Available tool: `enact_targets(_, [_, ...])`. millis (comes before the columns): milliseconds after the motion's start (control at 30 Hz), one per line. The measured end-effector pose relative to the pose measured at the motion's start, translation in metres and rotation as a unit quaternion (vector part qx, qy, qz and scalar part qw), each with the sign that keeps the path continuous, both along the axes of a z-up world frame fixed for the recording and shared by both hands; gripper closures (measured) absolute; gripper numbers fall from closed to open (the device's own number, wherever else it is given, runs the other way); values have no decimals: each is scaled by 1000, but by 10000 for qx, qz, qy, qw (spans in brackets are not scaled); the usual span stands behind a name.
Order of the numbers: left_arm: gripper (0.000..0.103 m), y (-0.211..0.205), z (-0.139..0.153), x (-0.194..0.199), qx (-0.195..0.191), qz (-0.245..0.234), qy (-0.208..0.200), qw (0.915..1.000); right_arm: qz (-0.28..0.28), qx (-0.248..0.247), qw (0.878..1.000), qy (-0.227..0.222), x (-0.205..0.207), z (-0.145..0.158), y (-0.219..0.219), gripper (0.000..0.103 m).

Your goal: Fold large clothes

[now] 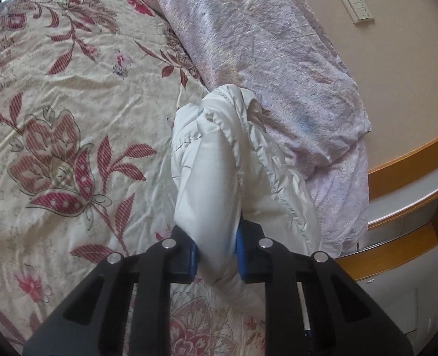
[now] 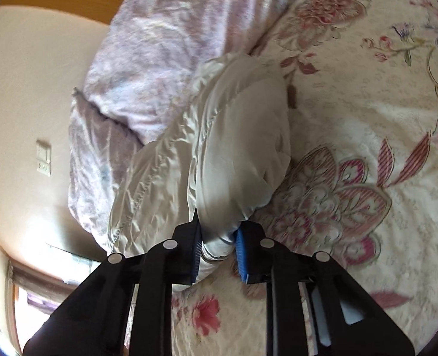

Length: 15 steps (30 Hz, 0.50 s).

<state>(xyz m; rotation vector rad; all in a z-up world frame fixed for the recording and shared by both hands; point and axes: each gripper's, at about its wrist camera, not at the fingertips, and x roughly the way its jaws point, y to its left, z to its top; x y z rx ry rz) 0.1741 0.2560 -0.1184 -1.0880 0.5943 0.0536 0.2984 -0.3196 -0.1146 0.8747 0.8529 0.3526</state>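
Observation:
A white puffy jacket point(image 1: 216, 160) lies bunched on the floral bed cover point(image 1: 70, 103), against a pink-lilac pillow. My left gripper point(image 1: 217, 255) is shut on a thick fold of the jacket, held between its blue pads point(image 1: 242, 252). In the right wrist view the same white jacket point(image 2: 233, 148) runs away from the camera. My right gripper point(image 2: 219, 255) is shut on its near end, with striped cuff fabric between the blue pads point(image 2: 242, 258). The far part of the jacket is hidden behind its own folds.
A pink-lilac pillow or quilt point(image 1: 263, 53) lies along the bed's head, also in the right wrist view point(image 2: 159, 44). A wooden headboard shelf point(image 1: 411, 178) and a wall with a socket and switches point(image 1: 358, 6) stand beyond. The floral cover point(image 2: 367, 148) spreads wide beside the jacket.

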Motion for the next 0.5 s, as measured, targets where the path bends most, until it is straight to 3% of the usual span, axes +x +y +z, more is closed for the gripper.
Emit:
enact_targets(300, [84, 28, 7, -106, 219, 74, 3, 9997, 970, -200, 9950, -142, -69, 3, 28, 83])
enact_targets(500, [83, 29, -3, -170, 285, 89, 63, 9995, 1112, -237, 9935, -62, -117, -12, 29, 83])
